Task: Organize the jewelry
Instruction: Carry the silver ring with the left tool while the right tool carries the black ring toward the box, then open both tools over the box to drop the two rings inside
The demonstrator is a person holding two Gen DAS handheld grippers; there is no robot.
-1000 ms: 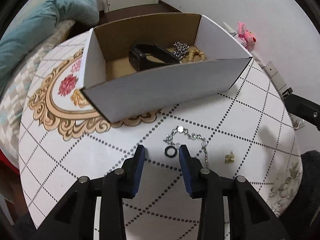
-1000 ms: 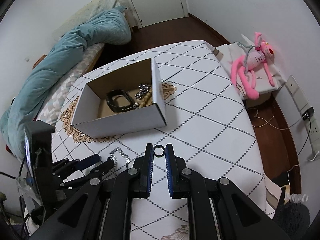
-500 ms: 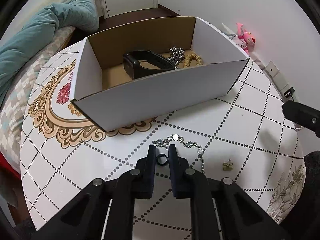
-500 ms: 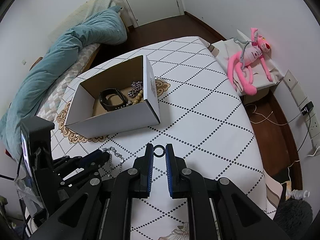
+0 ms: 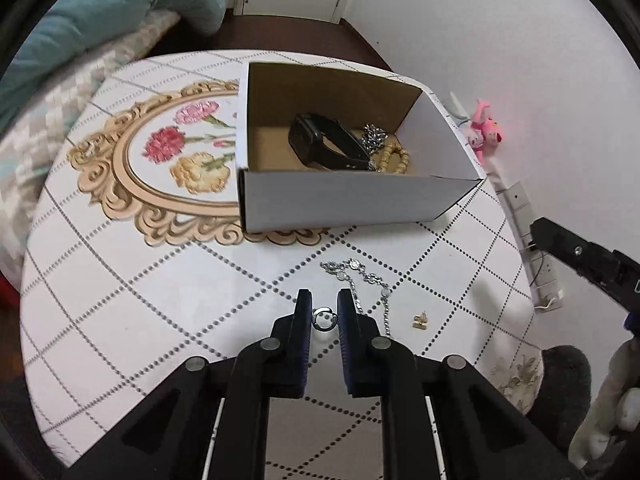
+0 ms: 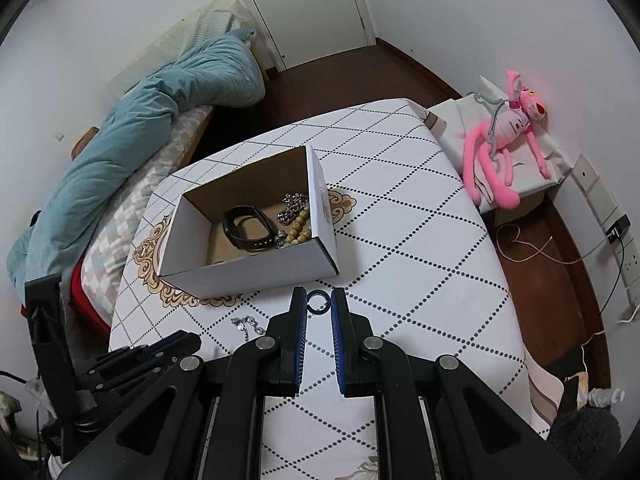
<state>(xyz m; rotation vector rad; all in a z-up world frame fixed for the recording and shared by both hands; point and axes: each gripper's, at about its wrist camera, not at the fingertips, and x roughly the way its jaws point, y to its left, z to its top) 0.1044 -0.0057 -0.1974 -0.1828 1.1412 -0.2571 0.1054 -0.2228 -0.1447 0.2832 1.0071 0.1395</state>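
Two hand-held grippers work over a round worktop (image 5: 120, 280) covered in a dotted diamond pattern. The left hand-held gripper (image 5: 323, 314) is clamped on a small silver ring (image 5: 323, 317), pinched upright between its blue pads near the tips. The right hand-held gripper (image 6: 319, 304) likewise grips a dark ring (image 6: 319, 303) at its fingertips, just in front of the white cardboard box (image 5: 352, 200). Inside the box lie a black band (image 5: 324, 144), a silver chain (image 5: 374, 138) and a beaded bracelet (image 5: 394, 158). On the worktop, just beyond and right of the left gripper's tips, a silver bracelet (image 5: 356, 274) trails across the cloth; a small gold earring (image 5: 420, 321) sits beside it, further right, apart from both grippers.
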